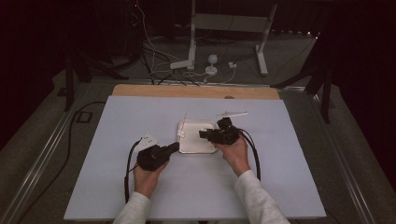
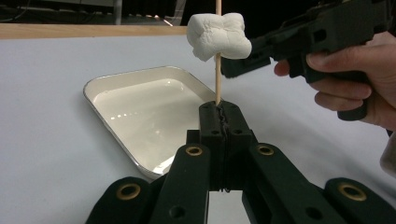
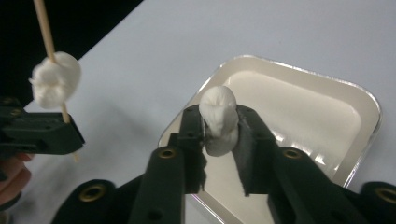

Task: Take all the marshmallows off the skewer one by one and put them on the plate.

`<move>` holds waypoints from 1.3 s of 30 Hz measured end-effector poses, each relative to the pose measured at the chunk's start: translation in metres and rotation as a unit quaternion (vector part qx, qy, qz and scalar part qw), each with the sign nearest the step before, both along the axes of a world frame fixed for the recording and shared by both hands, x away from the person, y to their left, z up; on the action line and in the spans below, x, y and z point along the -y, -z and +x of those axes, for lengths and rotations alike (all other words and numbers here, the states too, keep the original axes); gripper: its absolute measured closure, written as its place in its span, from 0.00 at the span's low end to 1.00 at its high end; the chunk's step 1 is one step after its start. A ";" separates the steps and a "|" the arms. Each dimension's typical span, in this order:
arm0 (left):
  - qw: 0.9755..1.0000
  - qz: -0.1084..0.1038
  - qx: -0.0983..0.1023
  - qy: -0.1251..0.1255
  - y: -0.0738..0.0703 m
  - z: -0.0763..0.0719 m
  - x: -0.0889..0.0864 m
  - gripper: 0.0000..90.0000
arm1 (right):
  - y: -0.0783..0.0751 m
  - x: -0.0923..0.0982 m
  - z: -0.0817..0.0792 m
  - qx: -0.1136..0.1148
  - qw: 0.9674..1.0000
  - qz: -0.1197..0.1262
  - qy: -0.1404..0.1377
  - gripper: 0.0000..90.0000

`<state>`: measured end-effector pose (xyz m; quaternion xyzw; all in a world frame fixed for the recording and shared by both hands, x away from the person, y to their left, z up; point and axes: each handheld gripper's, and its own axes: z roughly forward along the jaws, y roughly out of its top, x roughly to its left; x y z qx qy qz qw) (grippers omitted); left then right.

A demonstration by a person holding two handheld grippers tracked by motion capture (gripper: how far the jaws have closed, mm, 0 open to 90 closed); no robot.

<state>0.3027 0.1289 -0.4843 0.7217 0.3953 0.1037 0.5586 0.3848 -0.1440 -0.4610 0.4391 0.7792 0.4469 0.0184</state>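
My left gripper (image 2: 219, 108) is shut on an upright wooden skewer (image 2: 217, 79) that carries a white marshmallow (image 2: 218, 35) above the jaws. It stands at the near left corner of a shallow white metal tray (image 1: 196, 144). My right gripper (image 3: 219, 122) hangs over the tray (image 3: 303, 107) with a second, squashed marshmallow (image 3: 218, 105) between its jaws; both pads touch it. In the high view the right gripper (image 1: 204, 134) points left toward the skewer marshmallow (image 1: 181, 134), and the left gripper (image 1: 173, 147) sits just below it.
The tray rests mid-table on a pale blue-grey sheet (image 1: 116, 186). Loose skewers (image 1: 233, 113) lie behind the right hand and a small white packet (image 1: 148, 139) lies behind the left gripper. A wooden table edge (image 1: 196, 91) and stand legs are at the back.
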 end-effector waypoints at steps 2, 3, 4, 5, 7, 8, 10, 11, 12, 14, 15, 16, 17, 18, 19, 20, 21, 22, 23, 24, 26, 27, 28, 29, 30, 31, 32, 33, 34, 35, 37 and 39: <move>1.000 0.000 -0.001 0.000 0.000 0.000 0.000 1.00 | 0.003 0.000 0.002 -0.010 1.000 -0.008 0.005 0.59; 1.000 0.000 -0.001 -0.001 0.000 0.000 0.000 1.00 | 0.005 0.000 0.002 -0.016 1.000 -0.012 0.004 0.53; 1.000 0.000 -0.001 -0.001 0.000 0.000 0.000 1.00 | 0.007 0.000 0.003 -0.021 1.000 -0.015 0.004 0.49; 1.000 0.000 -0.001 -0.002 0.000 0.000 0.000 1.00 | 0.009 0.000 0.003 -0.020 1.000 -0.021 0.004 0.45; 1.000 0.000 -0.002 -0.002 0.000 0.000 0.000 1.00 | 0.010 0.000 0.002 -0.017 0.999 -0.027 0.006 0.40; 1.000 0.000 -0.001 -0.003 0.000 0.000 0.000 1.00 | 0.011 0.000 0.002 -0.015 0.999 -0.030 0.010 0.37; 1.000 0.000 -0.001 -0.004 0.000 0.000 0.000 1.00 | 0.013 0.004 0.000 -0.019 1.000 -0.008 0.008 0.30; 1.000 0.000 -0.001 -0.005 0.000 0.000 0.000 1.00 | 0.012 0.005 -0.001 -0.016 1.000 -0.003 0.008 0.28; 1.000 0.000 -0.002 -0.005 0.000 0.001 0.000 1.00 | 0.012 0.005 -0.001 -0.016 1.000 -0.003 0.008 0.28; 1.000 0.000 -0.002 -0.006 0.000 0.001 0.000 1.00 | 0.007 0.005 -0.003 -0.011 1.000 0.007 0.003 0.25; 1.000 0.000 -0.002 -0.006 0.000 0.001 0.000 1.00 | 0.004 0.005 -0.005 -0.006 1.000 0.014 0.001 0.24; 1.000 0.000 -0.002 -0.006 0.000 0.001 0.001 1.00 | -0.002 0.005 -0.008 0.000 1.000 0.025 -0.003 0.23; 1.000 0.000 -0.002 -0.006 0.000 0.001 0.001 1.00 | -0.004 0.005 -0.009 0.000 1.000 0.030 -0.006 0.23; 1.000 0.000 -0.002 -0.006 0.000 0.001 0.001 1.00 | -0.007 0.005 -0.010 0.002 0.999 0.036 -0.009 0.23; 1.000 0.000 -0.002 -0.006 0.000 0.001 0.001 1.00 | -0.009 0.004 -0.011 0.004 0.999 0.042 -0.013 0.22; 1.000 0.000 -0.002 -0.005 0.000 0.001 0.001 1.00 | -0.009 0.004 -0.011 0.004 0.999 0.042 -0.013 0.22; 1.000 0.001 -0.002 -0.004 0.000 0.000 0.002 1.00 | -0.012 0.004 -0.012 0.005 0.999 0.046 -0.018 0.22; 1.000 0.001 -0.002 -0.003 0.000 0.000 0.002 1.00 | -0.017 0.000 -0.015 0.006 0.998 0.052 -0.027 0.22; 1.000 0.000 -0.003 -0.002 0.000 0.000 0.003 1.00 | -0.018 -0.001 -0.015 0.007 0.998 0.053 -0.030 0.22; 1.000 0.000 -0.002 -0.001 0.000 0.000 0.003 1.00 | -0.018 -0.001 -0.015 0.007 0.998 0.053 -0.030 0.22; 1.000 -0.001 -0.002 0.000 0.000 0.000 0.004 1.00 | -0.022 -0.007 -0.017 0.009 0.997 0.060 -0.040 0.22; 1.000 0.000 -0.001 0.001 0.000 0.000 0.004 1.00 | -0.026 -0.012 -0.019 0.012 0.997 0.063 -0.050 0.23; 1.000 0.000 0.000 0.002 -0.001 0.000 0.004 1.00 | -0.026 -0.012 -0.019 0.012 0.997 0.063 -0.050 0.23; 1.000 -0.003 0.000 0.002 -0.001 0.000 0.004 1.00 | -0.028 -0.018 -0.020 0.016 0.996 0.063 -0.061 0.25; 1.000 -0.003 0.001 0.002 -0.001 0.000 0.004 1.00 | -0.029 -0.020 -0.021 0.017 0.996 0.063 -0.064 0.25; 1.000 -0.003 0.002 0.004 -0.002 0.000 0.005 1.00 | -0.029 -0.020 -0.021 0.017 0.996 0.063 -0.064 0.25; 1.000 -0.005 0.002 0.004 -0.002 -0.001 0.005 1.00 | -0.029 -0.024 -0.021 0.016 0.996 0.064 -0.067 0.26; 1.000 -0.005 0.003 0.005 -0.002 -0.001 0.005 1.00 | -0.030 -0.031 -0.022 0.016 0.995 0.064 -0.074 0.29; 1.000 -0.004 0.004 0.006 -0.003 -0.001 0.005 1.00 | -0.030 -0.031 -0.022 0.016 0.995 0.064 -0.074 0.29; 1.000 -0.005 0.005 0.007 -0.003 -0.001 0.006 1.00 | -0.030 -0.033 -0.022 0.015 0.995 0.064 -0.075 0.32; 1.000 -0.006 0.007 0.008 -0.004 -0.002 0.006 1.00 | -0.028 -0.041 -0.023 0.011 0.995 0.060 -0.083 0.46; 1.000 -0.007 0.009 0.009 -0.004 -0.002 0.006 1.00 | -0.027 -0.043 -0.023 0.010 0.995 0.060 -0.084 0.49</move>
